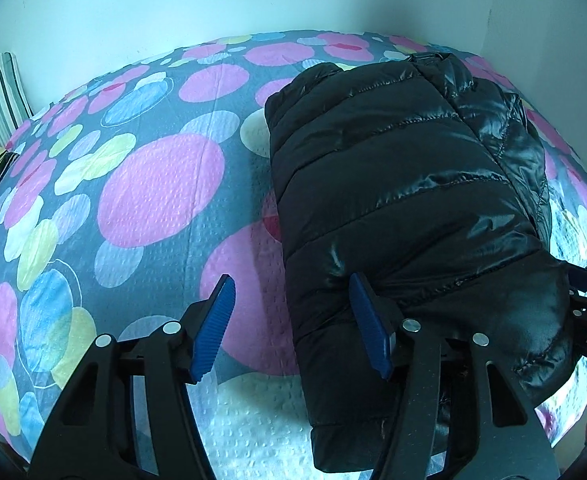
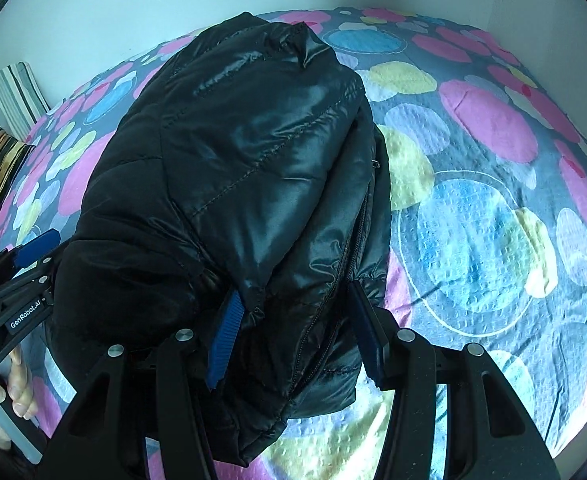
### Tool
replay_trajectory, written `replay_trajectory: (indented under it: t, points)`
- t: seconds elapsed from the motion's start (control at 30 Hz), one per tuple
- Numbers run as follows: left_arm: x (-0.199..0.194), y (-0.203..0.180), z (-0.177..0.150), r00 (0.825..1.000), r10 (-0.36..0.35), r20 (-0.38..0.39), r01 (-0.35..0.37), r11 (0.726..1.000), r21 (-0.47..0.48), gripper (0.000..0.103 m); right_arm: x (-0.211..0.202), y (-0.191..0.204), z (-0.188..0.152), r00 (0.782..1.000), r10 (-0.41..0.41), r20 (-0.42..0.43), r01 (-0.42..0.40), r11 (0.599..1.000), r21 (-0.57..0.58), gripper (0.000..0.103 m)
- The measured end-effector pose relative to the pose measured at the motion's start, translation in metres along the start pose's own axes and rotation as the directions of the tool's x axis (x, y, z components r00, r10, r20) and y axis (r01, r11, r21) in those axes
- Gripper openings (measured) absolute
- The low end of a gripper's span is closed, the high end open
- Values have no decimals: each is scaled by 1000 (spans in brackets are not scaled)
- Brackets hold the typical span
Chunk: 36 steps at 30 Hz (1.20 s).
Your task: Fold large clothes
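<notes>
The bed's dotted grey bedspread with pink, blue and yellow circles [image 1: 153, 192] carries the glossy black quilted puffer jacket [image 1: 393, 184], folded into a narrow bundle, likely ready for another fold, with the left gripper [image 1: 293, 324] jaws spread beside its near edge and the right gripper [image 2: 297, 336] jaws spread around its hem.

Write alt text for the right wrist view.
A shiny black puffer jacket, folded into a bundle, lies on a bedspread printed with coloured circles. The right tongs stand open around its near edge; the left tongs show at far left.
</notes>
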State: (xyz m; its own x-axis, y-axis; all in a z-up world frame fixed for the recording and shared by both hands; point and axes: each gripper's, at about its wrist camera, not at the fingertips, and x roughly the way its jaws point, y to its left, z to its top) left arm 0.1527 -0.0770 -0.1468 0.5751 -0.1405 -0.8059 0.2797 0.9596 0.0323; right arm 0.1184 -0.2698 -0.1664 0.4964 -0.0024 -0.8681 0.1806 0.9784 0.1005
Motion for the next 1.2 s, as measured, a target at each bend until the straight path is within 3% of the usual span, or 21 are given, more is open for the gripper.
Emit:
replay_trajectory:
  t: [1.2]
  points:
    - [-14, 7, 1, 1000, -2, 28, 2, 1000, 11, 61, -9, -3, -3, 998, 8, 56, -9, 999, 33, 54]
